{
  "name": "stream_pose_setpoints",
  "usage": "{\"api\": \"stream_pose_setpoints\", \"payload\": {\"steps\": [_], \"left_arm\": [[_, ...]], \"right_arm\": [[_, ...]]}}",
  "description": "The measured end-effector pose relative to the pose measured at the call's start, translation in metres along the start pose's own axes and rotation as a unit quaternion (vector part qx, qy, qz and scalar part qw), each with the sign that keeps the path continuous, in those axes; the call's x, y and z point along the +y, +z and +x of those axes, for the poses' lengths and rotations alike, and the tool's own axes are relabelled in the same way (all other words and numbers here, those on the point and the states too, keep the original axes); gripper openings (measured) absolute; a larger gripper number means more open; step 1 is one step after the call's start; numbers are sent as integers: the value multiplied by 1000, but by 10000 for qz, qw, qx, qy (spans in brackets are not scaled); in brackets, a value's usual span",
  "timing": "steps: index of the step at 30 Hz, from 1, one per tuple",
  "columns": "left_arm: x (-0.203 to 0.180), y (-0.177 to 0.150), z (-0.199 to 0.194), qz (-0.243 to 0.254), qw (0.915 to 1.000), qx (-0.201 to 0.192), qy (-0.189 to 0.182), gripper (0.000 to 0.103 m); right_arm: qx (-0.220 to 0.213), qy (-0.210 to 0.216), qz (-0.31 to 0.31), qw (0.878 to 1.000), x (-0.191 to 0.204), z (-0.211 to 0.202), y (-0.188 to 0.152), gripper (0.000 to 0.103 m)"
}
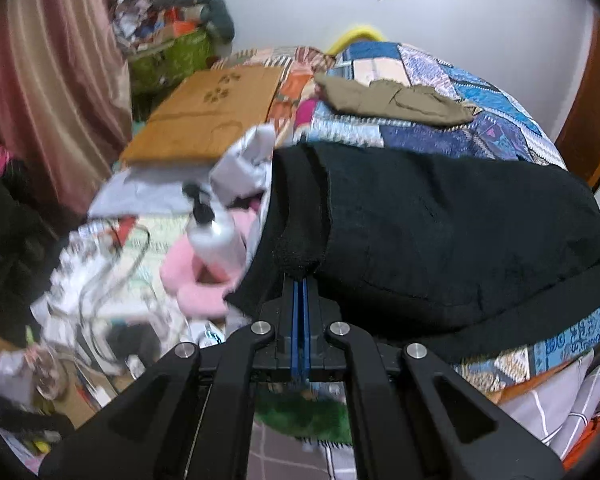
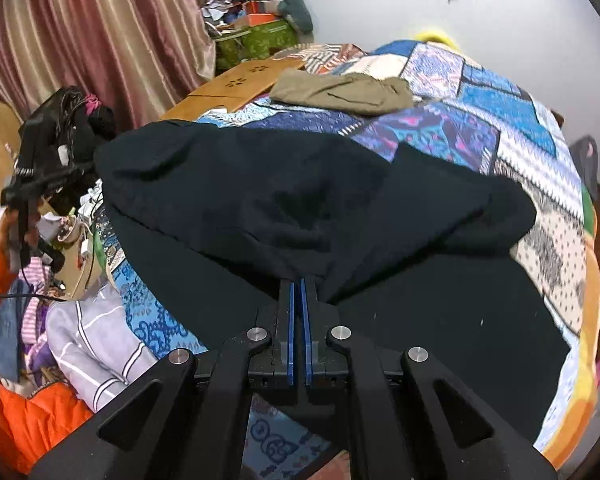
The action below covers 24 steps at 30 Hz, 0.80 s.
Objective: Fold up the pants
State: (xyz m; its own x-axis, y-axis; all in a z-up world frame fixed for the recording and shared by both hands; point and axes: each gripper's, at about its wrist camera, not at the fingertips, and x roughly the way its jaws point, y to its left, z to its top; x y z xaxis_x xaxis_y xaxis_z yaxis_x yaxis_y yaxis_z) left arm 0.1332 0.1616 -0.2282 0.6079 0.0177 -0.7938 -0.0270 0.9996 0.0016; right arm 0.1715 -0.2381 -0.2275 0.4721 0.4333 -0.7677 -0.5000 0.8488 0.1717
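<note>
Black pants (image 1: 440,224) lie spread across a patchwork quilt (image 1: 460,136) on a bed. My left gripper (image 1: 301,280) is shut on the ribbed hem of the black pants at their left end, the cloth pinched between its blue pads. In the right wrist view the same black pants (image 2: 260,192) bunch up ahead of my right gripper (image 2: 299,280), which is shut on a fold of the cloth. The fingertips of both grippers are buried in the fabric.
Folded khaki pants (image 1: 396,100) (image 2: 340,92) lie farther back on the quilt (image 2: 480,128). A wooden lap board (image 1: 208,116) sits at the bed's left. Left of the bed: a white bottle (image 1: 216,240), pink cloth, cables, a striped curtain (image 2: 100,40), an orange garment (image 2: 16,416).
</note>
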Motion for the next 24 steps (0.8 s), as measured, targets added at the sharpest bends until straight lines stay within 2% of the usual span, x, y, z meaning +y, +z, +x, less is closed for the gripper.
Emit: {"api": "stream_pose_setpoints", "payload": {"steps": [4,9,11,14,17,20,22,24], "left_arm": [[2,-12,8,-141,9998,160,30,0],[4,-16,3,-233,9996,103,107,0],[6,-15,4,-190,9988,218,383,0],[14,-12,0,-190,9982,252,514,0],[17,-2,-10,-289,9984,141,466,0],[12,15,-20,-298,9983,-28,496,0],[3,30,-24,-224,9988,-110,418,2],[-10,47,-23,-144,9992,-156,328,4]], "right_arm": [[14,-23,44,10000,9,3,-8,4],[22,11,141,9999,11,-1,-13,5],[35,-62,103,9999,12,-4,-16,5],[105,-177,143,9997,6,-11,-17,5],[69,-258,306,9992,-5,-23,-16,6],[-119,-359,419,9984,-15,-36,-5,13],[-283,-438,439,9977,-20,-44,5,27],[-480,-590,412,9963,-27,-49,20,36]]}}
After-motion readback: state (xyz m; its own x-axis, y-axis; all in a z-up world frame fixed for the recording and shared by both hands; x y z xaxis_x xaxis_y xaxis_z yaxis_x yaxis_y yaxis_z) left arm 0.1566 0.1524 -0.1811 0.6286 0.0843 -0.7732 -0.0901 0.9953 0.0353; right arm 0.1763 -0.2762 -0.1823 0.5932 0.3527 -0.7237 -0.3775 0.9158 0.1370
